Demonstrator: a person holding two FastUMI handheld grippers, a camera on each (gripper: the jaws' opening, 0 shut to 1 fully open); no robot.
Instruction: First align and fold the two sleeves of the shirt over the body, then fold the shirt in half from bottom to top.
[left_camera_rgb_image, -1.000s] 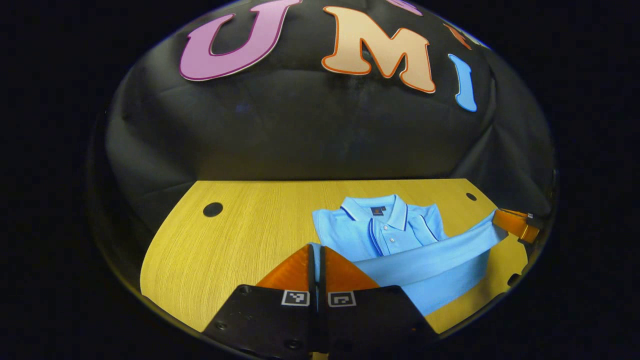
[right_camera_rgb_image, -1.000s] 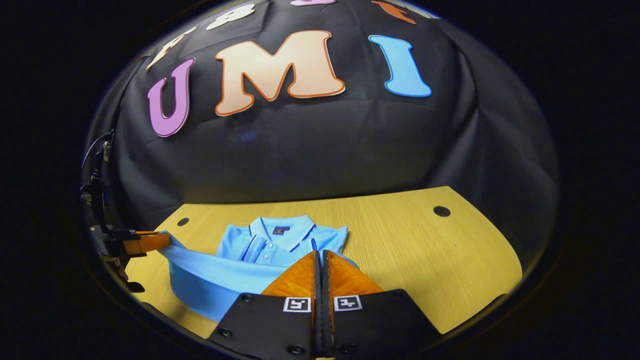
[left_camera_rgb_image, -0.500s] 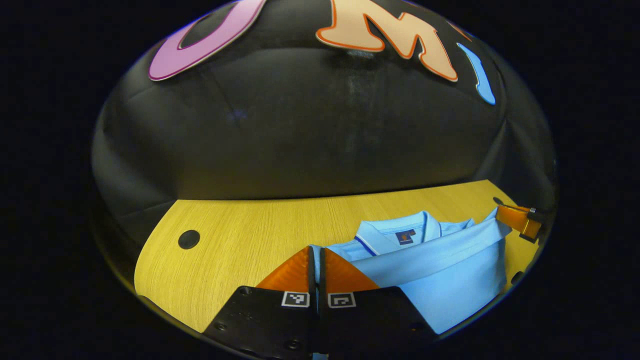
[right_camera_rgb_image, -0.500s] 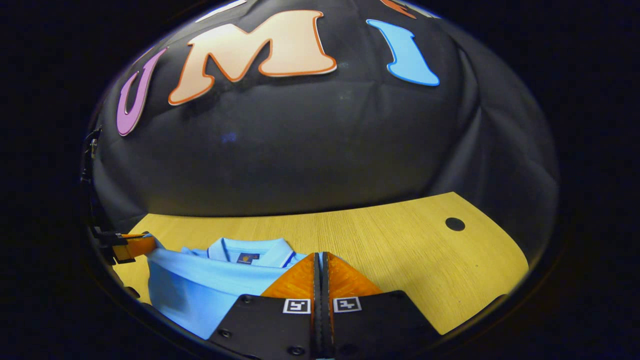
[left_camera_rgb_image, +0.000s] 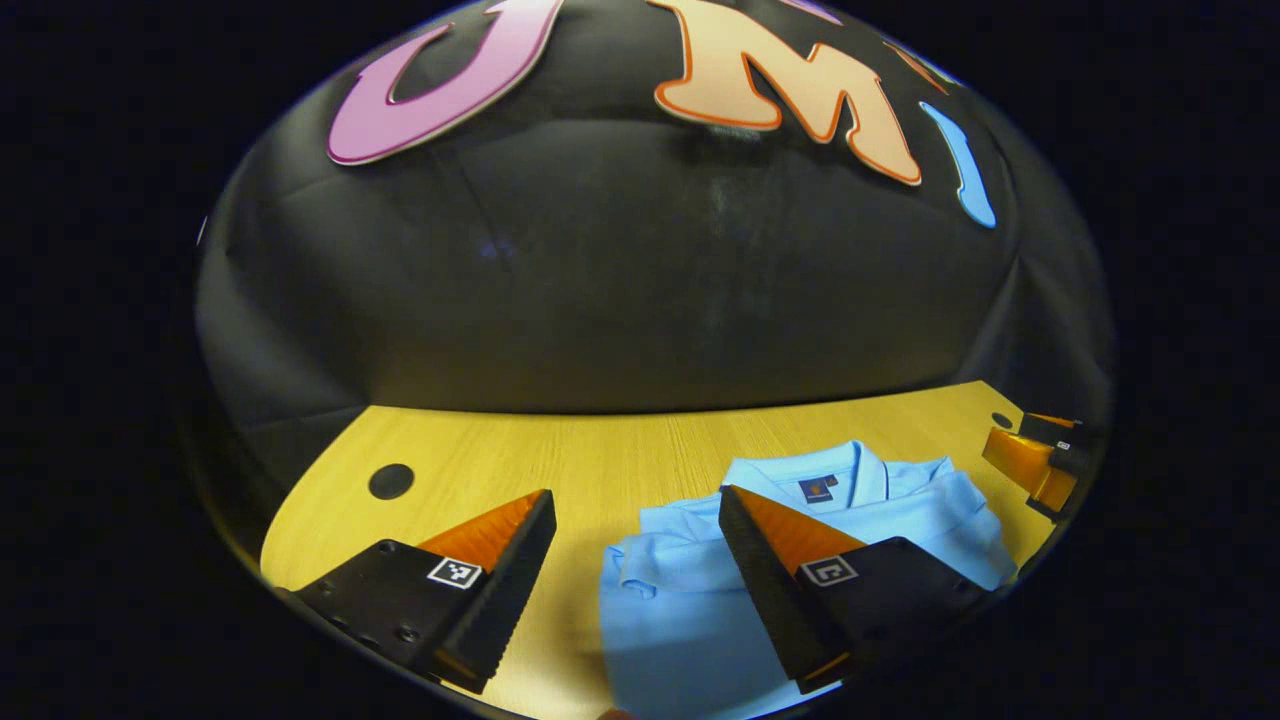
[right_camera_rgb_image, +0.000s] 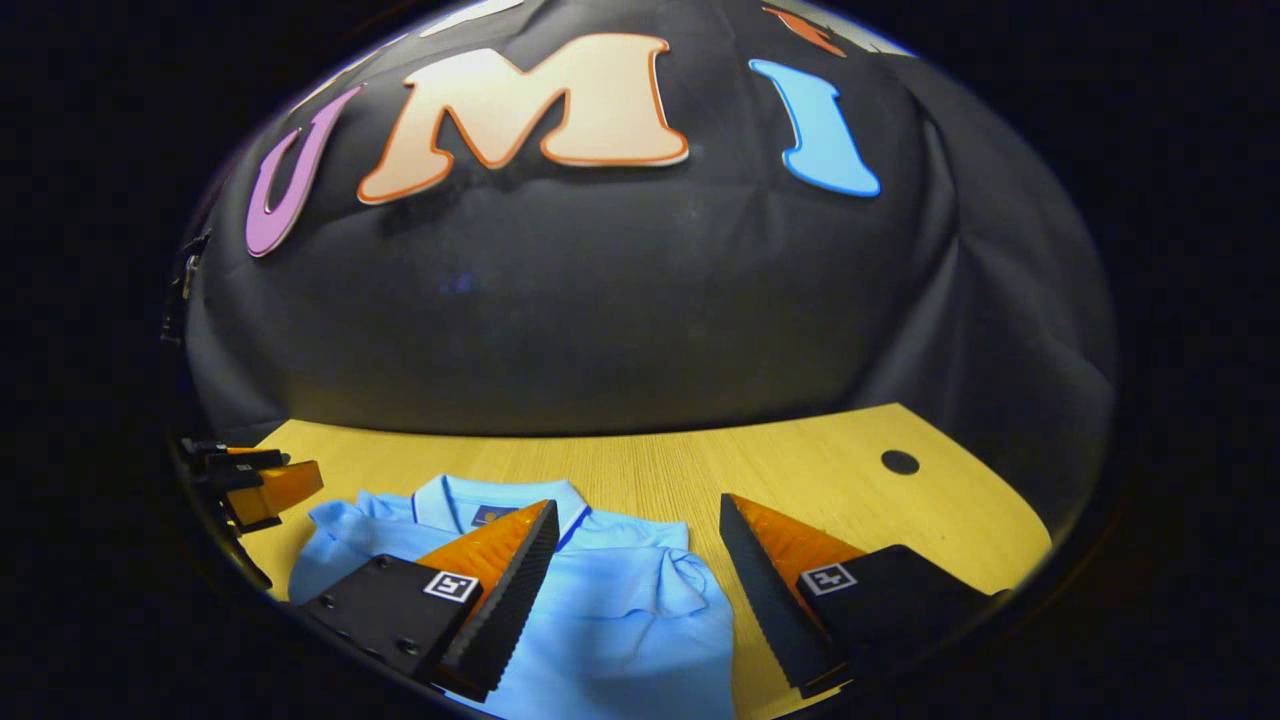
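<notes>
- While both tools hang with their jaws spread wide and nothing between them, the light blue shirt lies on the wooden table, its lower half brought up over the body so the top edge sits just short of the collar
- Judging from how it lies, the sleeves are tucked in and the bottom-to-top fold is down, so the task looks all but finished (what is left, if anything, is tidying)
- The left gripper hovers over the shirt's left corner, one finger above bare wood and the other above cloth; the right gripper does the same at the opposite corner
- At each upper corner the cloth bunches into a small pucker where the layers meet (I would call the fold slightly rough rather than crisp)
- The other tool shows at the far rim of each view, just beside the shirt's shoulder, as seen in the left gripper view
- Room is generous: bare tabletop stretches on both sides of the shirt and behind the collar to the black cloth wall, with a dark round hole well apart on the left and another on the right
- The near table edge is hidden under the grippers, so I cannot tell how much margin the shirt has there
</notes>
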